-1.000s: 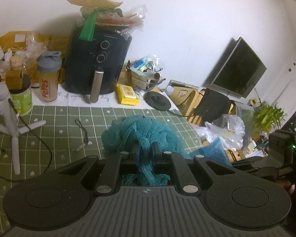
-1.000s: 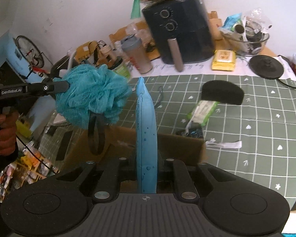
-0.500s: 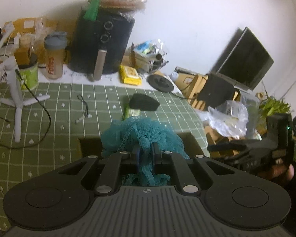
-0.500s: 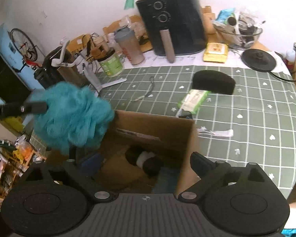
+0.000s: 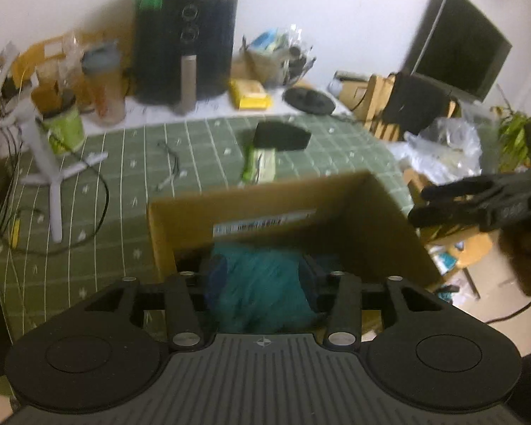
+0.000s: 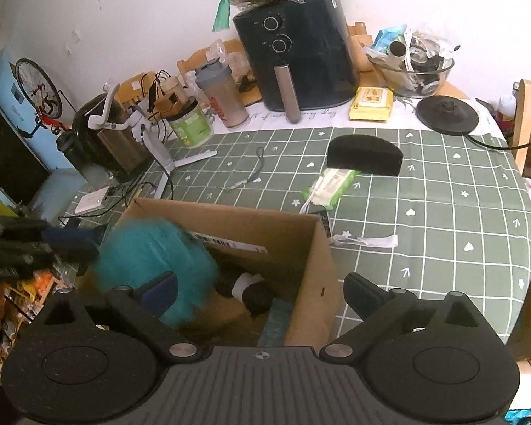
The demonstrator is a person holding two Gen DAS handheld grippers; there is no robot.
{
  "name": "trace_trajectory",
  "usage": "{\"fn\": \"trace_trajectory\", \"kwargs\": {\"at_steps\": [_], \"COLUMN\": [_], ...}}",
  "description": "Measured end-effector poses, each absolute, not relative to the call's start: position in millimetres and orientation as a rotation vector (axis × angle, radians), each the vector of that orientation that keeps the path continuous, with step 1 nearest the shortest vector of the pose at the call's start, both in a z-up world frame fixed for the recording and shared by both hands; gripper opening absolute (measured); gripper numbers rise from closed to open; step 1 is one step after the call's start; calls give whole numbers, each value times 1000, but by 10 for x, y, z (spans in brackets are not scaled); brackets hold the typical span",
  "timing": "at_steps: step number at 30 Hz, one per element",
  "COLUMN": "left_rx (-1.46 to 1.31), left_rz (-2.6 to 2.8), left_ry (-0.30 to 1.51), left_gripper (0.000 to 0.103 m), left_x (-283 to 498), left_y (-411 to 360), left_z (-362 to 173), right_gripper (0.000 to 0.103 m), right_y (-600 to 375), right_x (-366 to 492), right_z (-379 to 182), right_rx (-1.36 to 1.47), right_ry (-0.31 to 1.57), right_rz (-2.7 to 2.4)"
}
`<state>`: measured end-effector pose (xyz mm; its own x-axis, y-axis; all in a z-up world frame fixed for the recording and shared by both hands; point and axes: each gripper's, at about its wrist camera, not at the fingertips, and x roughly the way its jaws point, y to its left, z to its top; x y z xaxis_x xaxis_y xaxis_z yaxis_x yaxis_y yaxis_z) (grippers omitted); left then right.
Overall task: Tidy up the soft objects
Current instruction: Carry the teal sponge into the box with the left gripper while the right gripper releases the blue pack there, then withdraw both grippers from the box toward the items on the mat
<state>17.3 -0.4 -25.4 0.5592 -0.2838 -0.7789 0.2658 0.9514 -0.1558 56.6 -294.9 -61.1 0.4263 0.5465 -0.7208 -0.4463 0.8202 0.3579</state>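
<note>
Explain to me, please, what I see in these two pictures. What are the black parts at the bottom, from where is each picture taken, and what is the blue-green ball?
No robot is here. A person holds a hand tool with two fingers in each hand, and a small camera on each tool looks forward along its fingers.

One picture comes from the left gripper, the other from the right gripper. The black parts at the bottom are the tools' own bodies.

Both hang over an open cardboard box on a table with a green checked cloth. The blue-green ball is a bath sponge of soft net. It sits in the box between the left gripper's fingers, whose jaws have just been opening to let it go. The right gripper is open and empty.

On the cloth lie a black sponge and a pack of wipes. Behind stands an air fryer.
</note>
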Motion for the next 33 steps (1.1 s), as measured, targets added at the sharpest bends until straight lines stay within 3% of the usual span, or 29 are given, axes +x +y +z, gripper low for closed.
{"fn": "trace_trajectory", "kwargs": {"at_steps": [33], "left_rx": [-25], "left_rz": [-288], "left_ry": [886], "left_gripper": [48], "left_x": [204], "left_y": [-64], "left_z": [-146], "right_gripper": [103], "right_y": [-3108], "right_x": [528], "right_z": [-638], "right_rx": [147], "right_ry": [938], "right_rz": [565]}}
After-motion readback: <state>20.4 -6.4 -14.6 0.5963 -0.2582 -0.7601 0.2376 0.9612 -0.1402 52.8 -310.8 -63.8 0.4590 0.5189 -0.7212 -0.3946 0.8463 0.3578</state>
